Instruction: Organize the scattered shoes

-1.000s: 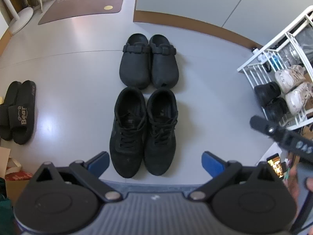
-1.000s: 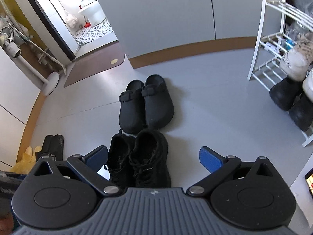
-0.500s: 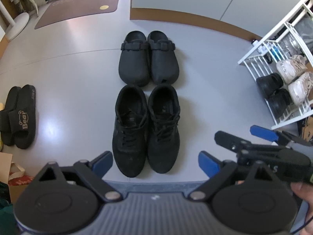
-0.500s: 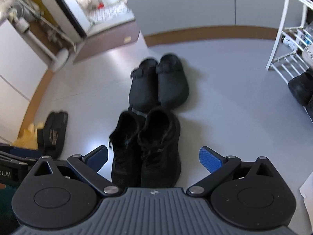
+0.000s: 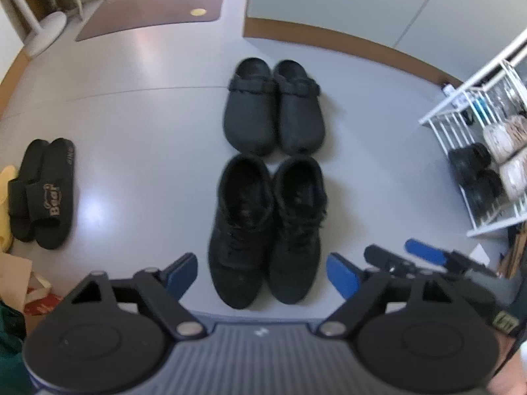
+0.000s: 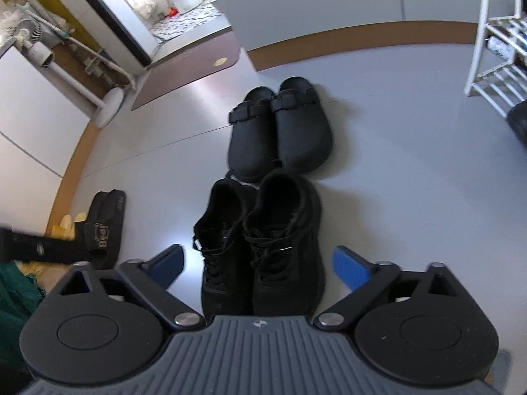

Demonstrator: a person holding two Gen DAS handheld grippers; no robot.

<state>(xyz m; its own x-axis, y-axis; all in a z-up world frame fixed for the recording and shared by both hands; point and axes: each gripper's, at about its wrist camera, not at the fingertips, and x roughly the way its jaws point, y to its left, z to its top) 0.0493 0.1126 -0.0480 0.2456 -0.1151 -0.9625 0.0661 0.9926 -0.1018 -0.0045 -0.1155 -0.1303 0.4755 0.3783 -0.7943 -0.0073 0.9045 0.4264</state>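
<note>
now both grippers have come down over the black sneakers (image 5: 266, 230), paired on the floor (image 5: 148, 131) just behind the clogs (image 5: 273, 105). left gripper (image 5: 262, 275) and right gripper (image 6: 257, 265) jaws are closing, apart, gripping nothing yet; a pickup looks next.

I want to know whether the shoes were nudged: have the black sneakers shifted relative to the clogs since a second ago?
No. The black sneakers still sit paired just in front of the black clogs, same gap, in the left wrist view.

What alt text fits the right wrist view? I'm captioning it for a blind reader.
Right gripper, jaws closing, not yet touching the black sneakers between them. Black clogs sit just beyond; black slides lie far left.
</note>
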